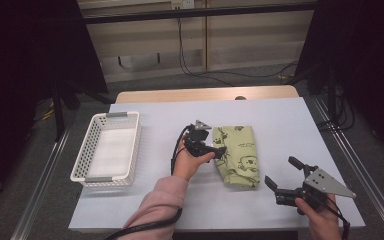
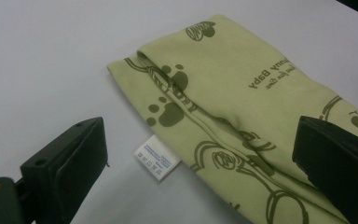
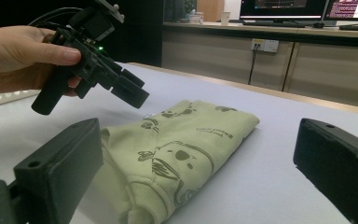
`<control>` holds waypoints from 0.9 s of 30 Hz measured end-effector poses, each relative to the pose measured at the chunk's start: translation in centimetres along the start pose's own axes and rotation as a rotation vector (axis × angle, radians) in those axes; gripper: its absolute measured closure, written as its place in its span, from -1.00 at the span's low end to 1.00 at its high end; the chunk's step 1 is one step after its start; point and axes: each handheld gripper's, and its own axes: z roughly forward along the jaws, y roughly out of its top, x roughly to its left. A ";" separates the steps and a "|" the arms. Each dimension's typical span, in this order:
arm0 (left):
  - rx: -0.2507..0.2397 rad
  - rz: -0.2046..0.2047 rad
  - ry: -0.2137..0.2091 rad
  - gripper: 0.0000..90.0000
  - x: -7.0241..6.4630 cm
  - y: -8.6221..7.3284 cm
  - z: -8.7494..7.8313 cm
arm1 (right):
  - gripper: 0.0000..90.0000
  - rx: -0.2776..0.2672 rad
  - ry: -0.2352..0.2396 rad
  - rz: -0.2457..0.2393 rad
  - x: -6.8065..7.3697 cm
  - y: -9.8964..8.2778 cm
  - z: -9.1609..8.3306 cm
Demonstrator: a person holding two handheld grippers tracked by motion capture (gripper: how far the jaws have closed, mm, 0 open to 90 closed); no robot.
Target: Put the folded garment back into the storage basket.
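Soft, light folded green cloth [image 1: 237, 156] – left claw [image 1: 221, 151] gaping, empty, probably just above its edge – best pinched there.

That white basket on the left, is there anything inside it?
From above, the white basket looks empty: its pale floor shows through with nothing lying on it. The near wall hides a thin strip of the floor. The folded green cloth lies outside, on the table.

A lab or office workroom: beyond the white table [image 1: 280, 125], lit monitors [image 3: 279, 7] on a long counter (wall sockets [image 3: 264, 45] beneath), cables [image 1: 190, 65] trailing behind.
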 end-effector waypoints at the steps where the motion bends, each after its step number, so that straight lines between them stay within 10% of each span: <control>1: 0.005 -0.009 0.000 -0.92 0.0 0.0 0.1 | -0.98 0.000 0.000 -0.001 0.0 0.0 0.0; 24: 0.074 -0.112 0.002 -0.86 -1.2 0.4 2.8 | -0.98 -0.001 0.000 0.009 -0.1 0.0 0.0; 27: 0.109 -0.067 -0.009 -0.83 -1.0 0.3 2.8 | -0.98 0.000 -0.002 0.010 -0.1 0.0 -0.1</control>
